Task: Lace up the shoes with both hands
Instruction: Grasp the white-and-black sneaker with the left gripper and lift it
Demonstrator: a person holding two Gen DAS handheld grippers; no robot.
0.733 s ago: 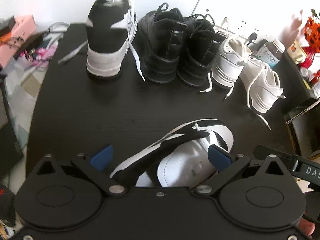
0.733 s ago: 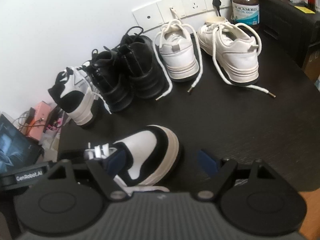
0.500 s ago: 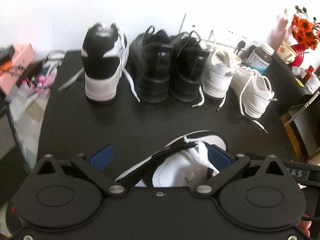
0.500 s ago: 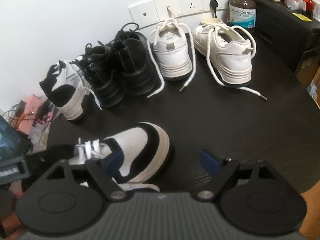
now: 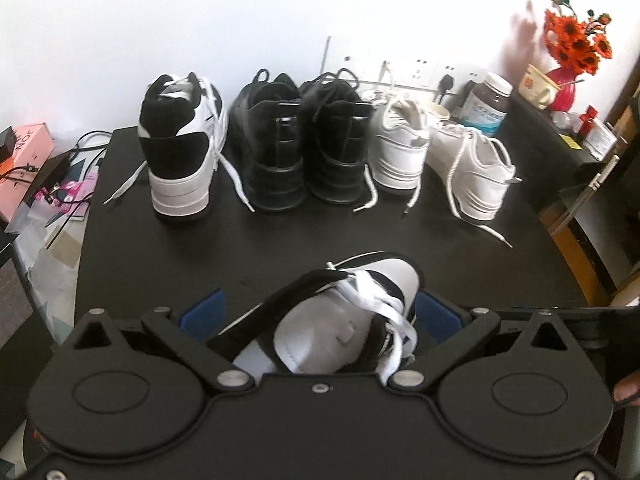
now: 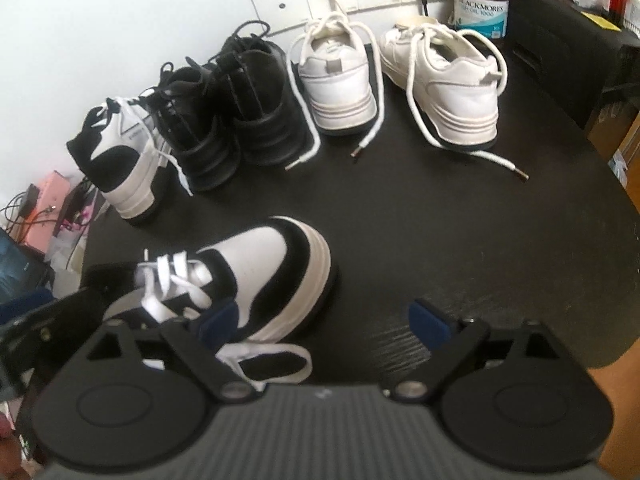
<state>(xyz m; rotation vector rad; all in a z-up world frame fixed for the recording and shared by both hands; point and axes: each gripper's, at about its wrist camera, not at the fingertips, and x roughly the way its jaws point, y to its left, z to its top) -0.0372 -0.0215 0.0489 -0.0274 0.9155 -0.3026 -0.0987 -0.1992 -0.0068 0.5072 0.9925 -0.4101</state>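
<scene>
A black-and-white sneaker [image 5: 384, 284] lies on the black table [image 5: 160, 260], toe away from me, with loose white laces [image 5: 380, 312] across its tongue. My left gripper [image 5: 318, 312] is open and straddles the sneaker's rear part; its blue pads [image 5: 200, 312] do not press on it. In the right wrist view the same sneaker [image 6: 272, 264] lies at lower left. My right gripper [image 6: 325, 322] is open beside the toe, with its left pad [image 6: 220, 320] in front of the sneaker's side and bare table between the fingers. The left gripper's black body [image 6: 72, 312] shows at the sneaker's heel.
Several shoes stand heel-first along the wall: a matching black-and-white sneaker [image 5: 180, 160], two black shoes [image 5: 304, 152], two white sneakers [image 5: 440, 156] with laces trailing. A brown jar [image 5: 486, 104], cup and red flowers [image 5: 576, 44] sit at right. A pink box [image 5: 24, 168] and cables lie left.
The left wrist view has pulled back from the row of shoes, which looks smaller and higher. The near sneaker's white laces have come into view between the left fingers. The right view barely shifted.
</scene>
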